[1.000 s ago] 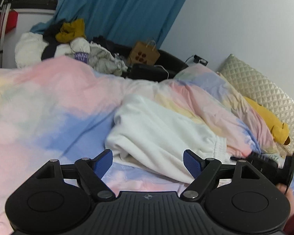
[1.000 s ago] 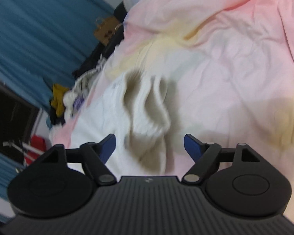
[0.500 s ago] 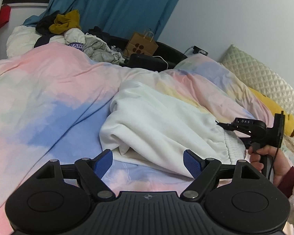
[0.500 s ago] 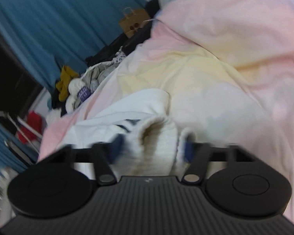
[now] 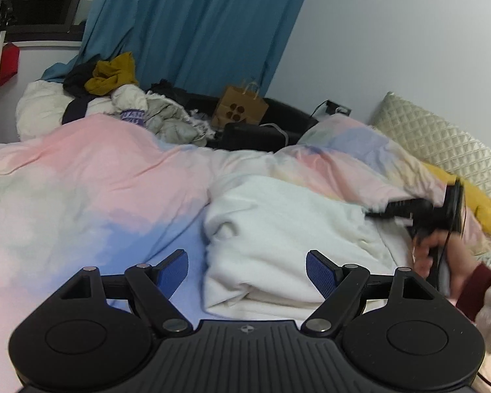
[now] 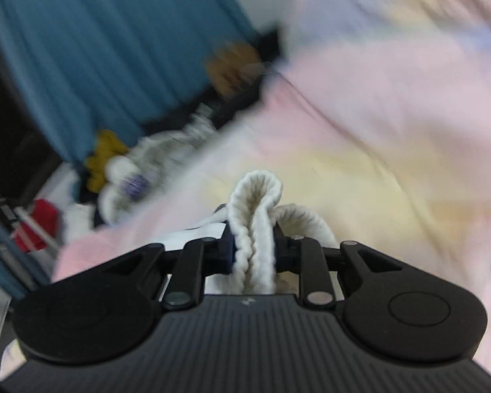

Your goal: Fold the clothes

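A white garment point(image 5: 278, 229) lies bunched on the pastel duvet point(image 5: 98, 183). My left gripper point(image 5: 247, 270) stands open just in front of its near fold, nothing between the blue pads. In the left wrist view my right gripper point(image 5: 373, 213) sits at the garment's right end, held by a hand point(image 5: 438, 255). In the right wrist view my right gripper point(image 6: 252, 251) is closing, its jaws pressing on the garment's ribbed white hem point(image 6: 257, 213), which bulges up between them.
A pile of clothes point(image 5: 114, 98) and a brown paper bag point(image 5: 239, 106) lie beyond the bed under a blue curtain point(image 5: 196, 26). A quilted pillow point(image 5: 435, 144) and a yellow cushion point(image 5: 474, 203) lie at the right.
My right gripper went from open above the garment to clamped on its ribbed hem and swung along the bed. The left gripper crept closer to the garment's near fold.
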